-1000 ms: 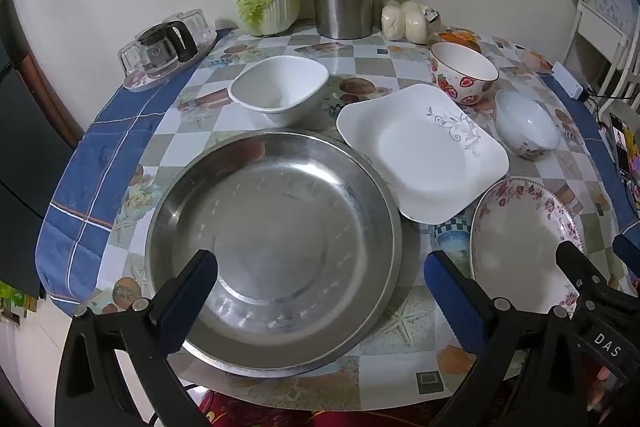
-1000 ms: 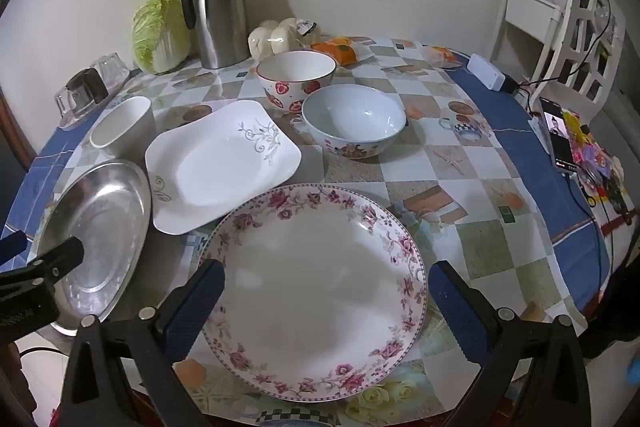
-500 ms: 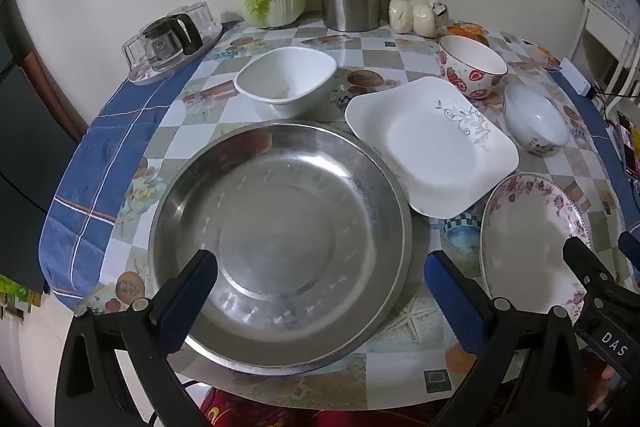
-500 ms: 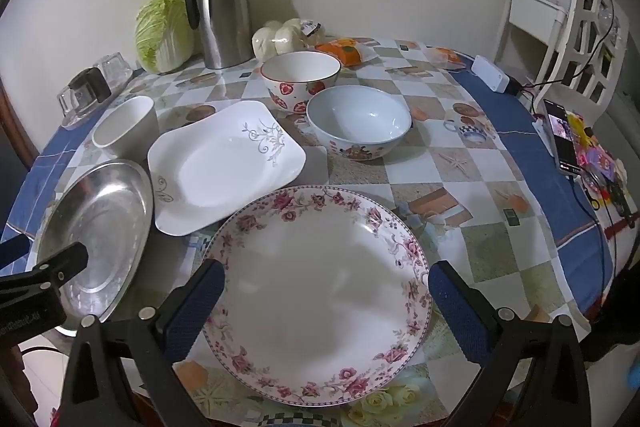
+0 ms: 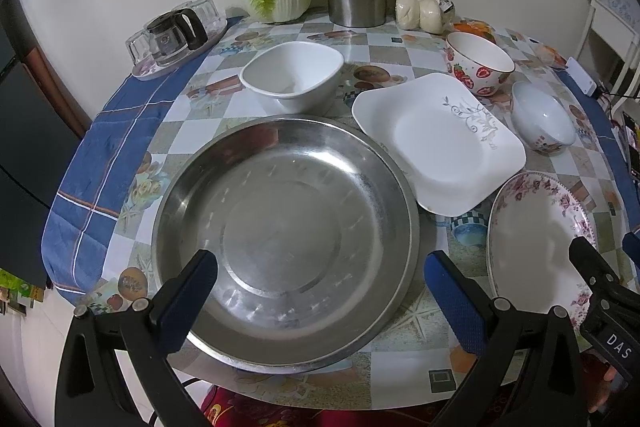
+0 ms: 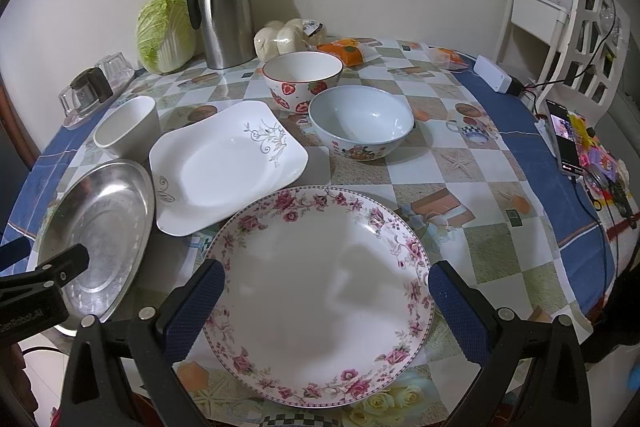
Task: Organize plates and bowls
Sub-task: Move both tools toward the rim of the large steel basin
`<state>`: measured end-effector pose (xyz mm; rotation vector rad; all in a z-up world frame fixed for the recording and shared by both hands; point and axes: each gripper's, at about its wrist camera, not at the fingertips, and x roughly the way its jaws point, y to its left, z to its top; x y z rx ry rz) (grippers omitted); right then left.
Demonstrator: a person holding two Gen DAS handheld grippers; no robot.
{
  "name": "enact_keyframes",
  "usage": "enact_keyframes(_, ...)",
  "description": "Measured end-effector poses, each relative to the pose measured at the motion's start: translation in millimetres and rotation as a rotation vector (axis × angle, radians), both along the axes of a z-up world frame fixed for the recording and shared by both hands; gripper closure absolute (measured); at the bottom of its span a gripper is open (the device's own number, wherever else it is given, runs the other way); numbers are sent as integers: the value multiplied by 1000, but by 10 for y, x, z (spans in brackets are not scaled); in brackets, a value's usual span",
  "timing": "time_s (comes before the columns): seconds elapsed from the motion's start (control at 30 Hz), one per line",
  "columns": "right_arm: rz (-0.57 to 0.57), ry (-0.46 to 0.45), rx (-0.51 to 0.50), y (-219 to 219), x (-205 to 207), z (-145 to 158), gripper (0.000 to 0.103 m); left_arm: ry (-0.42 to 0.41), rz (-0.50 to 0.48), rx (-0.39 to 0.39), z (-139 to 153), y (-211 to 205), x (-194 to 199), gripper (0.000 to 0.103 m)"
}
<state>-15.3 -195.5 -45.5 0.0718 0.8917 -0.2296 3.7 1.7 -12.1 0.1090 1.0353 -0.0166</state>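
Six dishes lie on the checked table [image 5: 384,43]. Leftmost is the steel plate [image 5: 286,231], under my left gripper [image 5: 320,301], whose jaws hang wide apart and hold nothing. Behind it stands the square white bowl [image 5: 294,75]. Next is the square white plate [image 6: 228,163], its corner just beside the steel rim. Farther right, my right gripper [image 6: 326,311] gapes empty over the floral plate [image 6: 320,295]. Beyond sit the strawberry bowl [image 6: 302,77] and the pale blue bowl [image 6: 362,123], touching.
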Motion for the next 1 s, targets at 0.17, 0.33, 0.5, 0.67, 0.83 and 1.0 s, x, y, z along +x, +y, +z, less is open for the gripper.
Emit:
enact_keyframes(0.17, 4, 0, -2, 19, 13, -8, 0, 3, 4, 2, -8, 11, 0, 0)
enact_keyframes(0.33, 9, 2, -1, 36, 24, -25, 0, 5, 5, 5, -12, 14, 0, 0)
enact_keyframes(0.5, 13, 5, 3, 17, 22, -31, 0, 4, 5, 4, -12, 13, -1, 0)
enact_keyframes(0.67, 16, 10, 4, 20, 26, -42, 0, 4, 5, 4, -12, 13, 0, 0)
enact_keyframes(0.83, 18, 14, 2, 26, 32, -52, 0, 5, 6, 5, -11, 11, 2, 0)
enact_keyframes(1.0, 19, 18, 0, 38, 36, -64, 0, 6, 12, 0, -54, 45, -4, 0)
